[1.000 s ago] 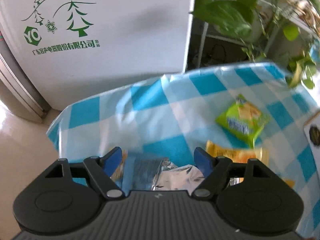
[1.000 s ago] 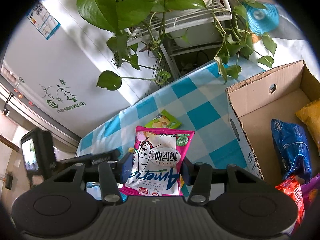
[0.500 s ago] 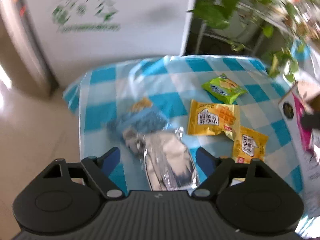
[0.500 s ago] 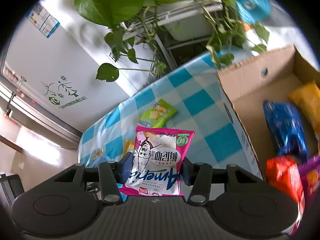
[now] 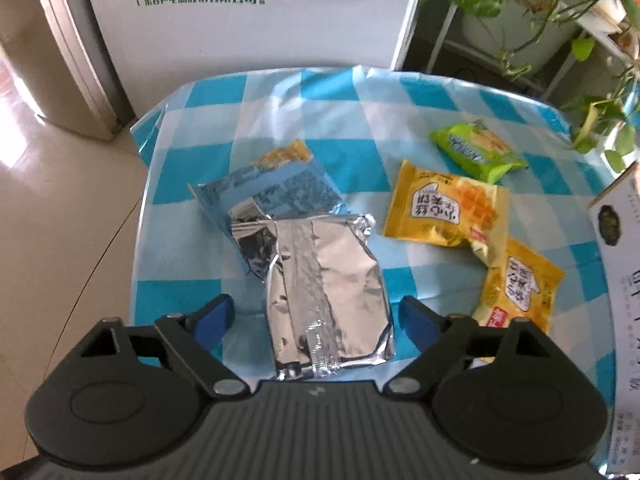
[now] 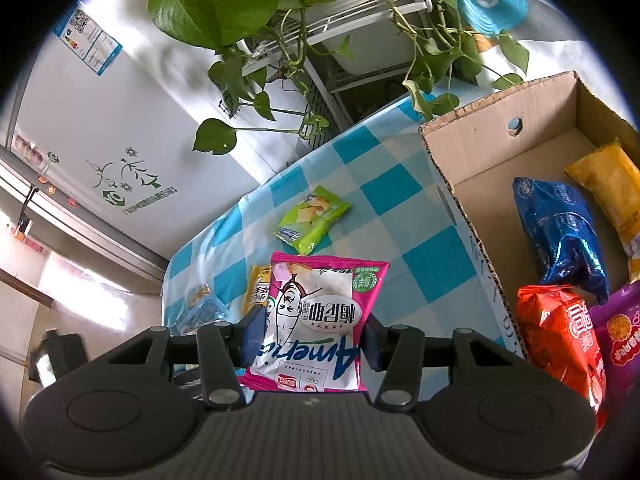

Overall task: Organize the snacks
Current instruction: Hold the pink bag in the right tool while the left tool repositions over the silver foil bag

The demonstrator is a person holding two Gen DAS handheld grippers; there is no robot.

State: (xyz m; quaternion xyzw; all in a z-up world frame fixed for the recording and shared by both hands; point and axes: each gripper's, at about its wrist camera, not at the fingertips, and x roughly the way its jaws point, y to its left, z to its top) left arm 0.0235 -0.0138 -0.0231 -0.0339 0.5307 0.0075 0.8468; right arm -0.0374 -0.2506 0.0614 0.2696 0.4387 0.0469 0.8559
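Note:
My left gripper (image 5: 316, 316) is open above a silver foil packet (image 5: 326, 296) that lies between its jaws on the blue checked tablecloth (image 5: 320, 120). A blue packet (image 5: 272, 192) lies partly under it. Two yellow packets (image 5: 444, 204) (image 5: 516, 284) and a green packet (image 5: 476, 150) lie to the right. My right gripper (image 6: 314, 334) is shut on a pink and white chips bag (image 6: 320, 324), held above the table left of the cardboard box (image 6: 460, 208). The box holds a blue bag (image 6: 560, 236), a yellow bag (image 6: 612, 184), a red bag (image 6: 556, 332) and a purple bag (image 6: 620, 336).
A white fridge (image 5: 256, 12) stands behind the table. A plant rack with trailing leaves (image 6: 304, 28) stands at the back right. The box wall (image 5: 624, 280) rises at the right edge of the left wrist view. The green packet (image 6: 312, 218) lies near the box.
My left gripper has pulled back and risen, so the silver packet and more snacks now show. My right gripper has carried the pink bag a little toward the box.

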